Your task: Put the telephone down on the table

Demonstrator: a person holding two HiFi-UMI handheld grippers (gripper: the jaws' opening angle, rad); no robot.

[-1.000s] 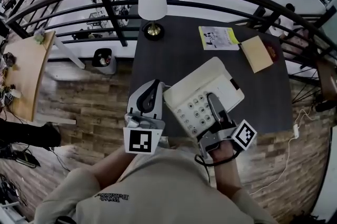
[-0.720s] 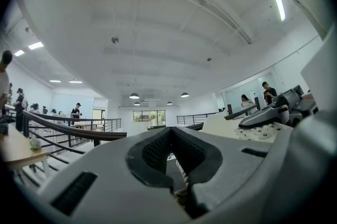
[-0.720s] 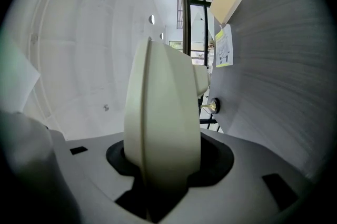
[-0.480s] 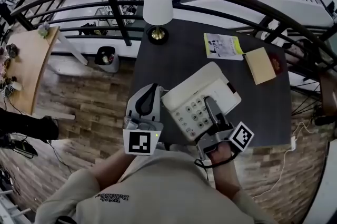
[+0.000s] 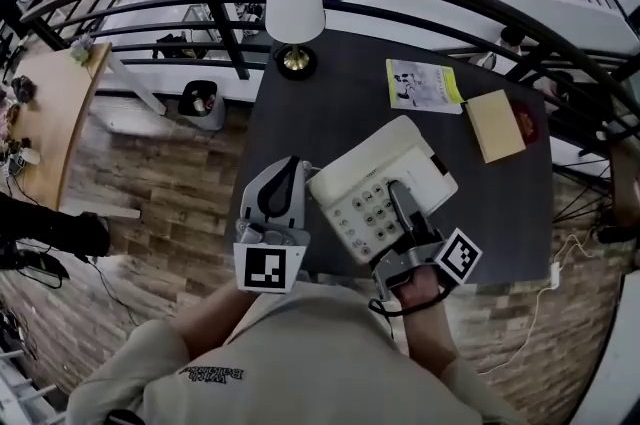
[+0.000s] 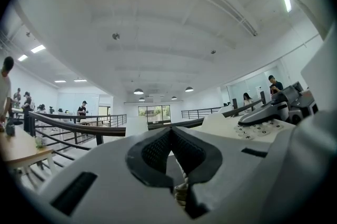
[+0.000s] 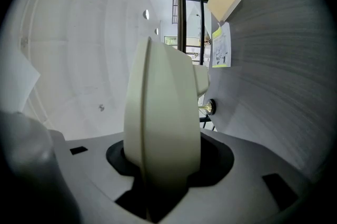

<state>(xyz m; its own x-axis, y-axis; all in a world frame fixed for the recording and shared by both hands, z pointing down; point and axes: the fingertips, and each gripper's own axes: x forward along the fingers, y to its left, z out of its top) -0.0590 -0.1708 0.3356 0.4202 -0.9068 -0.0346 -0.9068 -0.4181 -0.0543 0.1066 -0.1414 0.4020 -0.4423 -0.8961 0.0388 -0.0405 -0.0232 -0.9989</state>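
Since the earlier frames, the telephone point(image 5: 395, 153) and both grippers have shifted up-frame, closing on the booklet point(image 5: 423, 85). Right gripper point(image 5: 403, 208): jaws clamped on the telephone's near edge, over the keypad. Left gripper point(image 5: 288, 175): jaw tips pressed together, just beside the telephone's left edge; a cream coiled cord point(image 6: 180, 194) sits in the hollow behind the tips. Telephone location: centre frame, over the dark table point(image 5: 330, 103). In the right gripper view, a gap shows between its far part and the tabletop.

white lamp point(image 5: 294, 8), yellow-edged leaflet point(image 5: 423, 85), tan notebook point(image 5: 496, 125), black railing point(image 5: 222, 25)
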